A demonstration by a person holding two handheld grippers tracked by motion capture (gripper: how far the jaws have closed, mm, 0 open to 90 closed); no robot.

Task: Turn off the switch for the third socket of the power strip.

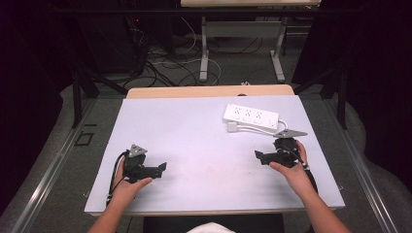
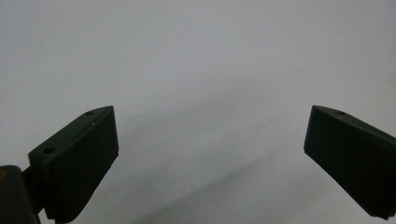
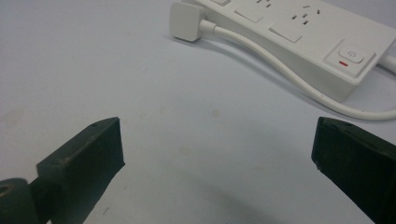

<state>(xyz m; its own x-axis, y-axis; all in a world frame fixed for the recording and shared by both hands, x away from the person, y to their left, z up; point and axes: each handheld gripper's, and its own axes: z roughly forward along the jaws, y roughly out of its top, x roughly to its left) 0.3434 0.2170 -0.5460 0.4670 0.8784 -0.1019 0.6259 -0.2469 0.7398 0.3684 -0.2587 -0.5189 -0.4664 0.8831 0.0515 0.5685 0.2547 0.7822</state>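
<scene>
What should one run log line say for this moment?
left claw: open, empty | right claw: open, empty | power strip: on table, untouched, near right claw

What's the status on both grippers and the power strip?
Left gripper open, holding nothing. Right gripper open, holding nothing. Power strip flat on the table, untouched, beyond the right gripper, its plug and cord alongside. Nothing in the way.

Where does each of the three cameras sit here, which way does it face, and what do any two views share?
High view: above the person's side, looking forward and down on the table; both forearms, left gripper and right gripper show.
Left gripper view: rides the left gripper, facing bare tabletop; its two black fingers stand wide apart.
Right gripper view: rides the right gripper, facing the white power strip, its cable and plug; fingers apart.
Shared: the power strip shows in the high and right gripper views.
</scene>
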